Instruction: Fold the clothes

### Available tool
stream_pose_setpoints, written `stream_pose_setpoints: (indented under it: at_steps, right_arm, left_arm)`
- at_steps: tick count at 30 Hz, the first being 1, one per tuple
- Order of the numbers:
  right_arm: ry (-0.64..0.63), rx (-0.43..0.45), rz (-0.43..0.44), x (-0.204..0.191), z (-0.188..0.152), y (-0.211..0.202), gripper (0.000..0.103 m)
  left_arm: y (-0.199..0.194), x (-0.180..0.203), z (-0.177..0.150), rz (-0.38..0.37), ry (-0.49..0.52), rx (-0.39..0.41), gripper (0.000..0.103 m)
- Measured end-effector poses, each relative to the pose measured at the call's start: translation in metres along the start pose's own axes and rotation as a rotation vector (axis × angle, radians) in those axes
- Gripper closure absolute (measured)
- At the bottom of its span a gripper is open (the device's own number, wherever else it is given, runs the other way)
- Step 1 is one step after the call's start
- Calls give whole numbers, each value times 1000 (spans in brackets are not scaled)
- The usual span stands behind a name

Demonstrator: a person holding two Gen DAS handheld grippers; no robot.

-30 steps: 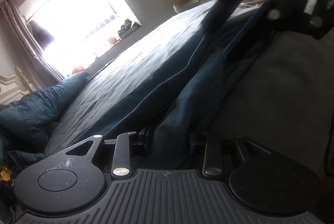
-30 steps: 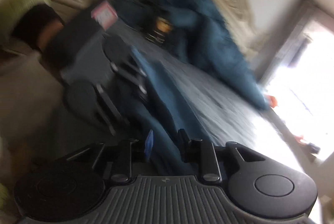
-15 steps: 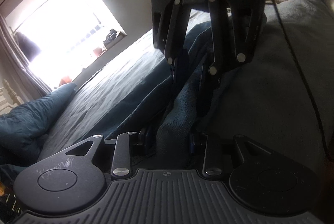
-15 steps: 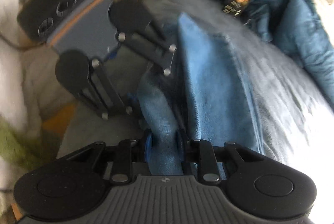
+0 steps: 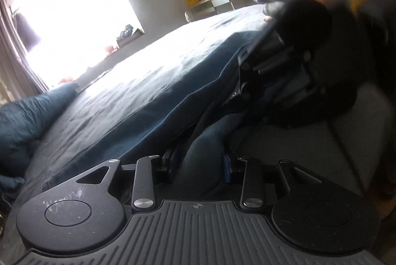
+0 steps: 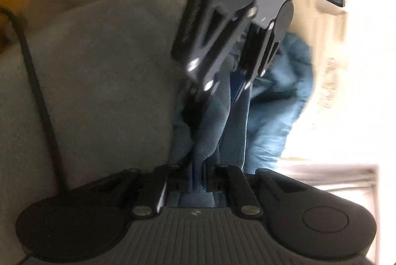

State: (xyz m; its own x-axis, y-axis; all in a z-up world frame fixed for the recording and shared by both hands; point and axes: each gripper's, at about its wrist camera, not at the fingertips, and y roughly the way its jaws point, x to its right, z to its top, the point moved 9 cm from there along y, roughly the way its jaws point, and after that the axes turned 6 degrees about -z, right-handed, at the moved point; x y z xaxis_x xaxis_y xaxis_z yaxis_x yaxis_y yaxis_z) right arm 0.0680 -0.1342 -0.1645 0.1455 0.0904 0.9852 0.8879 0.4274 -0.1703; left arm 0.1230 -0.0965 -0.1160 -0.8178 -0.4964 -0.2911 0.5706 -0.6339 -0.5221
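Your blue garment (image 5: 173, 101) lies stretched over the grey bed (image 5: 138, 82), its long fold running away from you toward the far edge, with a bunched ridge leading straight into both tools. Your left gripper (image 5: 200, 163) pinches that ridge between its fingers. Your right gripper (image 6: 198, 178), just beside and facing it, is closing its jaws on a thin pleat of the same cloth.

A dark blue, coarse-woven cloth garment (image 5: 173, 101) lies stretched along the grey bed, running from six o'clock toward one o'clock. Its near edge is bunched into thick upright folds (image 6: 210, 121).
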Motion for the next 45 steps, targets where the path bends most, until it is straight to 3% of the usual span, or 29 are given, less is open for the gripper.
stream_pose_setpoints:
  at_steps: [3,5,7,10,13,16,19,21,23,26,28,30,35,37,40,43,45]
  right_arm:
    - [15,-26,-43,0,4,2,94]
    - [3,-25,-60,-3,6,3,94]
    - [-8,-31,-84,-2,8,2,93]
    - [43,-51,-78,-1,6,-10,90]
    - [201,-114,-7,8,-8,-35,90]
    - [520,-216,72,36,-27,-55,91]
    - [838,-246,63,70,-36,-56,91]
    - [967,-264,58,75,-39,-50,91]
    - [1005,-318,87,51,-67,-43,92]
    - [973,-371,95,11,-82,-55,91]
    - [982,-406,104,22,-79,-64,91]
    - [1023,-374,81,50,-69,-70,91]
    - [1356,-241,8,123,-72,-58,89]
    - [1500,-226,8,135,-86,-32,89]
    - [1634,-307,73,119,-107,-16,89]
    - [1606,-391,137,79,-108,-33,88]
    - [1559,-376,58,62,-99,-45,88]
  left_arm:
    - [-14,-13,12,-34,-160,54,67]
    - [-8,-19,16,-7,-215,54,67]
    - [8,-13,9,25,-198,10,66]
    - [14,-11,-2,51,-170,11,66]
    - [12,-20,-4,43,-189,10,66]
    - [13,-22,-2,45,-155,2,66]
    - [10,-14,-4,50,-131,-4,65]
    - [10,-11,-5,54,-124,-10,65]
    - [9,-11,-6,56,-122,-13,63]
    - [10,-10,-8,54,-116,-18,63]
    - [10,-10,-7,59,-106,-23,63]
    - [11,-11,-7,63,-111,-23,63]
    - [10,-9,-8,93,-127,-17,62]
    - [8,-8,-8,101,-121,-18,62]
    - [8,-9,-8,102,-123,-12,62]
    - [9,-11,-11,85,-144,-8,62]
    - [8,-10,-13,82,-155,-4,62]
